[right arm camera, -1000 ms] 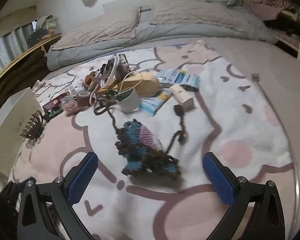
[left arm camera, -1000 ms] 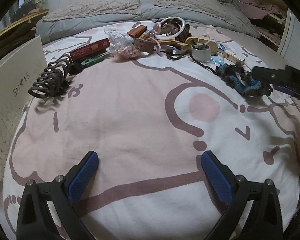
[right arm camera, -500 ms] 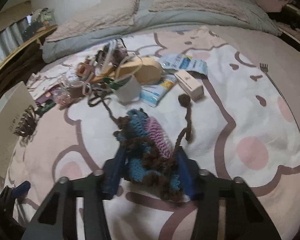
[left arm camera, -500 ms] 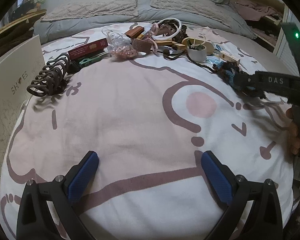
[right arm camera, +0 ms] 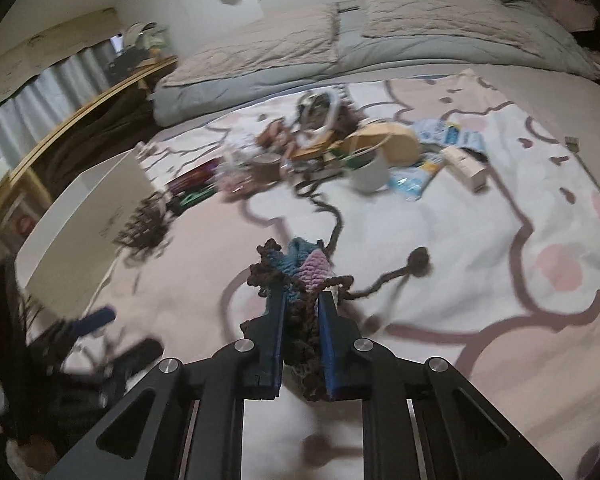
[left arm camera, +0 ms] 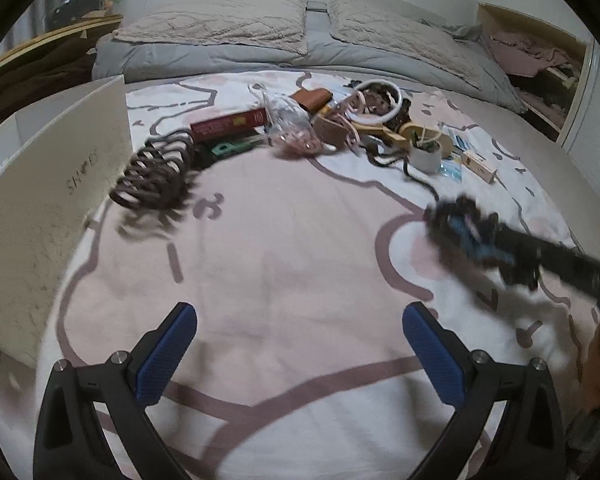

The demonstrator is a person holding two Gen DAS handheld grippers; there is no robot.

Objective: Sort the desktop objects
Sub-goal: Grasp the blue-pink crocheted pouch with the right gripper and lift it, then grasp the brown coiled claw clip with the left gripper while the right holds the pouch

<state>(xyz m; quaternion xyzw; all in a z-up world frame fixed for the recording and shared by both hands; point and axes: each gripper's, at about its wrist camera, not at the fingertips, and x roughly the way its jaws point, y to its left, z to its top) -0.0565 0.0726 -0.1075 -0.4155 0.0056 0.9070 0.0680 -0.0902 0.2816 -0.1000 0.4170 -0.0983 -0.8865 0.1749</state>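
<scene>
A blue, pink and brown crocheted piece (right arm camera: 298, 270) with dangling brown cords sits squeezed between the blue pads of my right gripper (right arm camera: 302, 304), which is shut on it and holds it just above the blanket. The left wrist view shows the same crocheted piece (left arm camera: 466, 230) at the right, at the tip of the right gripper (left arm camera: 496, 244). My left gripper (left arm camera: 298, 332) stands open over bare blanket with nothing between its fingers. A dark brown hair claw (left arm camera: 156, 168) lies far left beside the white box (left arm camera: 48, 184).
A pile of objects lies at the back: a red box (left arm camera: 228, 124), a clear bag (left arm camera: 290, 128), a white ring (left arm camera: 378, 98), a small white pot (left arm camera: 424, 154), a small carton (left arm camera: 478, 164). Pillows (left arm camera: 220, 24) lie behind. A person's hand (left arm camera: 596, 364) shows at the right edge.
My right gripper closed on the crocheted piece and lifted it toward the left. The left gripper rose and drew nearer the white box, staying open.
</scene>
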